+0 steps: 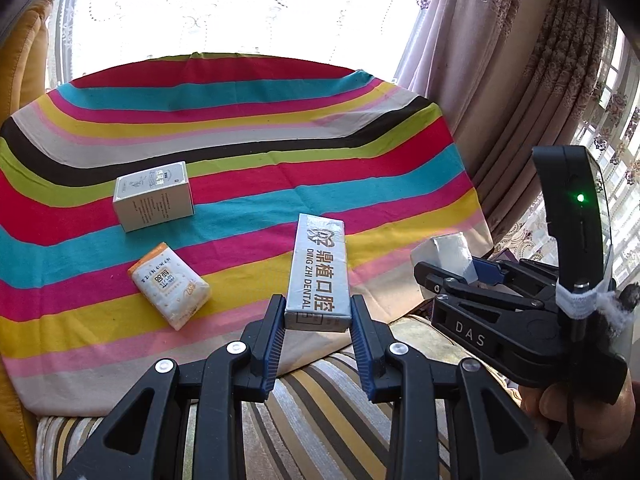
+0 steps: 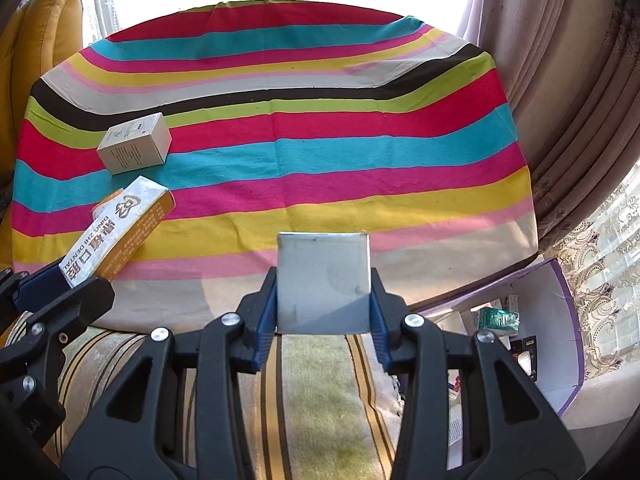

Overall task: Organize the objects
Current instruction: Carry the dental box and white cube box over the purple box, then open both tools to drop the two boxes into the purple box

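Midway: your left gripper (image 1: 318, 320) clamps the dental box (image 1: 318, 270), right gripper (image 2: 323, 312) clamps a silver box (image 2: 323, 282); white box (image 1: 154, 196) and tissue pack (image 1: 168, 284) remain on the striped cloth (image 1: 280, 160), far left.

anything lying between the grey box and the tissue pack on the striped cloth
Nothing: in the left wrist view only bare striped cloth shows between the grey box and the tissue pack. They lie apart.

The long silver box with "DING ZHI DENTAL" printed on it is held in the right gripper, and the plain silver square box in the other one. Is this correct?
Not quite: the grippers are swapped. The left wrist view shows the long silver "DING ZHI DENTAL" box clamped in the left gripper. The right wrist view shows the plain silver square box in the right gripper.
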The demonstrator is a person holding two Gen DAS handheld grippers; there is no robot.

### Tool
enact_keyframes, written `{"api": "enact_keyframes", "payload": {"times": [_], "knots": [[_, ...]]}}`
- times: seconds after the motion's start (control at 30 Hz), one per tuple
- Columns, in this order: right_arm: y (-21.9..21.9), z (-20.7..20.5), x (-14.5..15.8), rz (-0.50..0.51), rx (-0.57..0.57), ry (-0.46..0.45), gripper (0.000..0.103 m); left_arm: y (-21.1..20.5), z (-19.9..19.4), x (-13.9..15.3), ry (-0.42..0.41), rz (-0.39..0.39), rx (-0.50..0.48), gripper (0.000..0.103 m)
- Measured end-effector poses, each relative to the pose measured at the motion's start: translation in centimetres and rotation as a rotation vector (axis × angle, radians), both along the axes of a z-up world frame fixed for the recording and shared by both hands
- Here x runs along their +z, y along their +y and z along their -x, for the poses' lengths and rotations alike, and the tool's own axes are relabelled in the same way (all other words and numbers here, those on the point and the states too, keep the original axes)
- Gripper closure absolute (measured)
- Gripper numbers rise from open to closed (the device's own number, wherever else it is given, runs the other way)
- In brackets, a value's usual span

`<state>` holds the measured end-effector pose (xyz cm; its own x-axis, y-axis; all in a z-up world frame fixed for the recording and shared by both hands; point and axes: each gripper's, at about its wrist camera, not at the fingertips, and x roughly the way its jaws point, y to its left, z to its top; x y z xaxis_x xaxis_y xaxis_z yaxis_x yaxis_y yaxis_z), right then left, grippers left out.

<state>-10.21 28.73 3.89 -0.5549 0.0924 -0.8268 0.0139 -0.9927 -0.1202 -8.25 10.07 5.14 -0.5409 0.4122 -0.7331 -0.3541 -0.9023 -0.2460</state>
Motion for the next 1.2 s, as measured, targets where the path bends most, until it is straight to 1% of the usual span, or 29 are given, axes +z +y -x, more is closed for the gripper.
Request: {"api": "enact_keyframes", "payload": {"times": [0.2, 0.37, 0.53, 0.83, 1.07, 1.17, 1.2], "knots": [[2.7, -1.1, 0.4, -0.004, -0.039, 0.011, 0.059, 2.4, -0.8, 0.2, -0.014, -0.009, -0.052, 0.07], [4.9, -2.2, 0.7, -0.009, -0.067, 0.019, 0.059, 5.2, -1.7, 0.3, -0.034, -0.025, -0.12, 0.07], [8.0, -3.6, 0.8, -0.01, -0.104, 0.019, 0.059, 8.0, -2.7, 0.4, -0.054, -0.037, -0.184, 0.07], [14.2, -5.8, 1.3, -0.001, -0.208, 0.026, 0.058, 12.7, -3.9, 0.1, -0.1, -0.052, -0.285, 0.07], [17.3, -6.7, 2.1, -0.006, -0.273, 0.057, 0.058, 15.9, -4.7, 0.0, -0.122, -0.064, -0.366, 0.07], [18.1, -6.9, 2.5, -0.015, -0.301, 0.068, 0.057, 16.9, -4.6, -0.2, -0.144, -0.088, -0.396, 0.065], [18.4, -6.9, 2.6, -0.02, -0.313, 0.072, 0.054, 17.0, -4.6, -0.3, -0.149, -0.089, -0.396, 0.058]]}}
